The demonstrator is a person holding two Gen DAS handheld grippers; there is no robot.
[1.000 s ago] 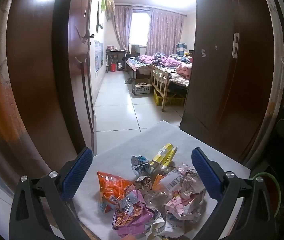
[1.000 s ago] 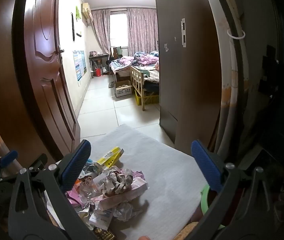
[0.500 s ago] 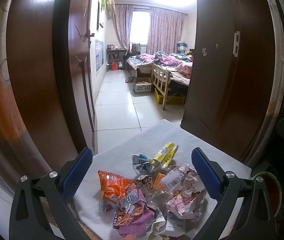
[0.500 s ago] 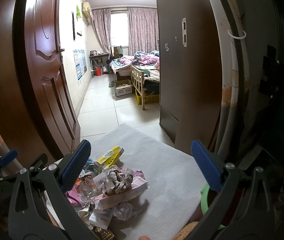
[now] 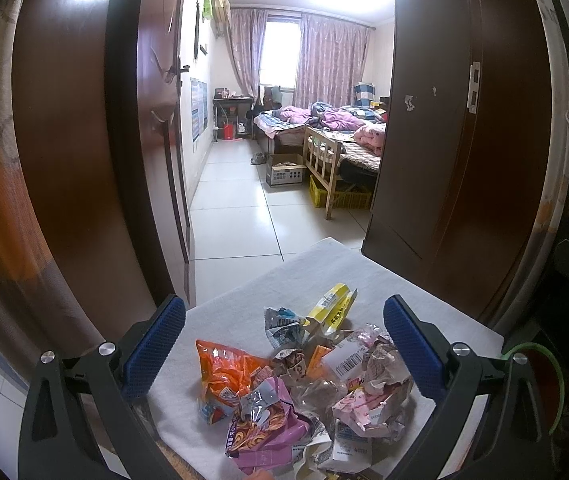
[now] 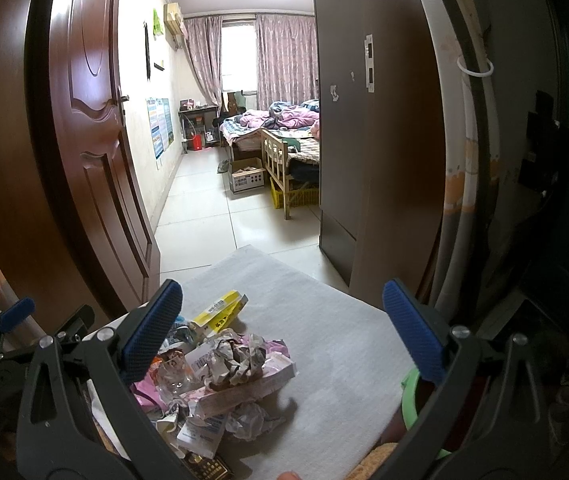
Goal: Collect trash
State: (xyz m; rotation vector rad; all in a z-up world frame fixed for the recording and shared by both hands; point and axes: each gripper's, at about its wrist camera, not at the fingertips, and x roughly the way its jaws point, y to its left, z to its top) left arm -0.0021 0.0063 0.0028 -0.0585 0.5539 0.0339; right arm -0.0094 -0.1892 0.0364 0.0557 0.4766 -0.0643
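Surface: white cloth-covered surface, seen from both wrist cameras, set in a doorway that opens onto a tiled bedroom floor

Trash: heap of crumpled snack wrappers and paper packaging lying on the near part of the surface, touching one another. All places below are relative to the crumpled orange foil snack bag:
- flat yellow cardboard box: beyond it and to the right, at the far edge of the heap; also seen in the right wrist view
- crumpled pink and purple foil wrapper: just in front of it, touching
- white paper with a printed barcode: to its right
- crumpled pink paper pack: further right, near edge of the heap

Left claw: spread wide, blue pads either side of the heap, holding nothing, not touching the trash

Right claw: spread wide, empty, above the surface with the heap under its left finger; bare cloth lies under the rest

Green plastic rim: at the surface's right edge, partly hidden
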